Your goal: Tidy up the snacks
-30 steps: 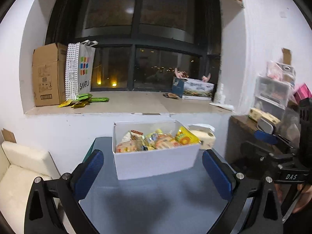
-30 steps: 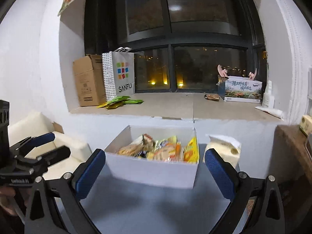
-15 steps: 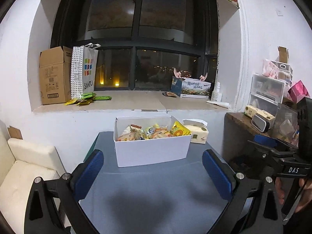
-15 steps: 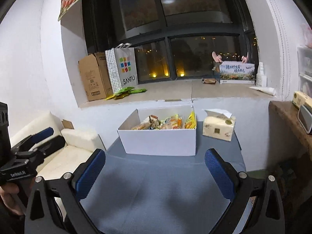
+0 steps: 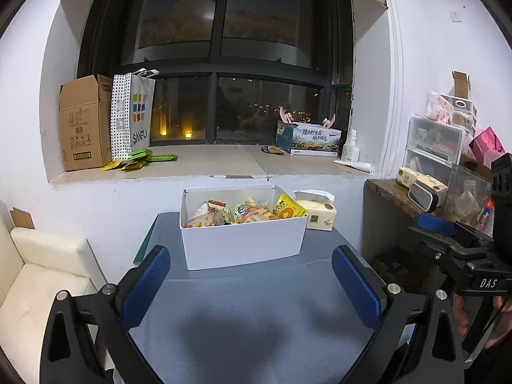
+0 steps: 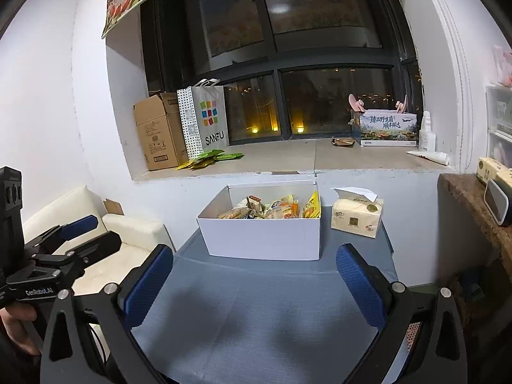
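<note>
Grey counter [image 5: 256, 320] carries white snack box [image 5: 243, 243] at its far end, snack packets [image 5: 243, 212] inside, tissue pack [image 6: 356, 217] just beside. Left gripper [image 5: 251, 284] and right gripper [image 6: 256, 284] both wide open, empty, hovering short of the box.

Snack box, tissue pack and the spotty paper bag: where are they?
snack box [image 5: 243, 241], left wrist view, front wall.
tissue pack [image 6: 356, 219], right wrist view, front face.
spotty paper bag [image 6: 209, 118], right wrist view, printed front.
</note>
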Action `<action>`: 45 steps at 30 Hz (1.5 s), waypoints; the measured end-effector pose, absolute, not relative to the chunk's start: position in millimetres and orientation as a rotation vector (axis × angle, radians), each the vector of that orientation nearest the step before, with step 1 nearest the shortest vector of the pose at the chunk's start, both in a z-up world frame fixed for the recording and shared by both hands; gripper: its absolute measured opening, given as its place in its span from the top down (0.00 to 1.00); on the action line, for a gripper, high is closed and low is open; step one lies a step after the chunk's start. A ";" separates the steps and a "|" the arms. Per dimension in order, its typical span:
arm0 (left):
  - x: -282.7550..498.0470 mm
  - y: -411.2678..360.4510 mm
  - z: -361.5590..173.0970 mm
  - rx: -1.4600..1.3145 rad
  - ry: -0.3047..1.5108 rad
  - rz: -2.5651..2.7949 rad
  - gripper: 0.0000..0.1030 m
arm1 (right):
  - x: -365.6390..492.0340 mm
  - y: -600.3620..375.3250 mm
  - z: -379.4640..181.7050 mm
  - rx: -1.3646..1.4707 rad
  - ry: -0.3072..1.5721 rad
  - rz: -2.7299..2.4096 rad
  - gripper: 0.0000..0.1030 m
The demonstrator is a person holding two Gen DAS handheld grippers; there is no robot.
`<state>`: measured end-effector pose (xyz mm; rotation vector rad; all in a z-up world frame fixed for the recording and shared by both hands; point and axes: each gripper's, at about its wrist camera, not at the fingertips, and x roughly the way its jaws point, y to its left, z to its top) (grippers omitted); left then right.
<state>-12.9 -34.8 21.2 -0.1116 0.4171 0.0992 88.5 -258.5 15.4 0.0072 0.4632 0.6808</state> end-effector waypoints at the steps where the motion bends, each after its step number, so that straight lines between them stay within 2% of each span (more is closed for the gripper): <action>1: -12.2 -33.5 20.3 -0.116 0.420 0.100 0.00 | 88.3 -258.0 15.1 0.005 0.462 0.682 0.00; 45: -9.6 -37.8 13.2 -0.100 0.448 0.086 0.00 | 83.8 -248.9 7.5 -0.019 0.477 0.692 0.00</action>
